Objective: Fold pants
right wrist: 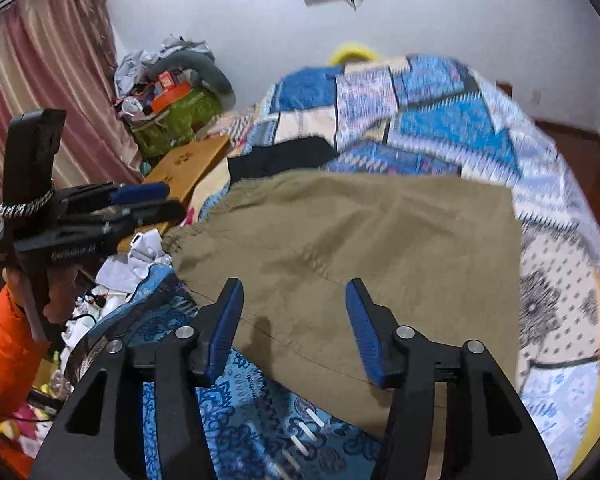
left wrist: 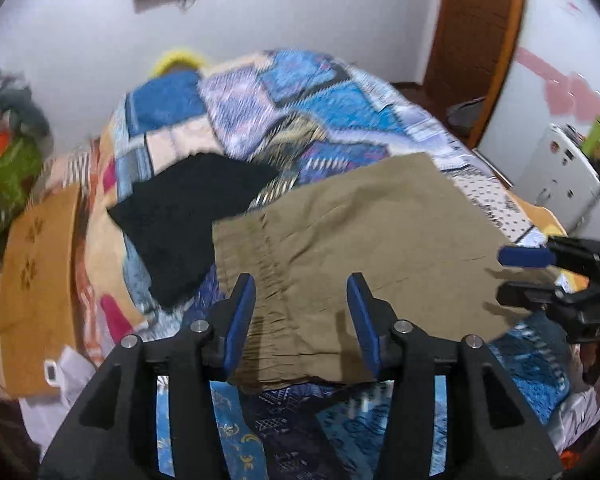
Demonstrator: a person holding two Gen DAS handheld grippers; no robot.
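Khaki pants (left wrist: pixel 364 240) lie folded flat on the patterned bedspread (left wrist: pixel 300 92), elastic waistband at the left. They also show in the right wrist view (right wrist: pixel 372 248). My left gripper (left wrist: pixel 302 286) is open and empty, hovering over the waistband end. My right gripper (right wrist: pixel 294 294) is open and empty, over the pants' near edge. The right gripper also shows at the right in the left wrist view (left wrist: pixel 524 276). The left gripper shows at the left in the right wrist view (right wrist: pixel 164 202).
A black garment (left wrist: pixel 188 216) lies on the bed just left of the pants. A tan cardboard box (left wrist: pixel 36 280) sits at the bed's left. A cluttered green bag (right wrist: pixel 176 120) stands by the curtain. A white appliance (left wrist: pixel 560 176) stands at the right.
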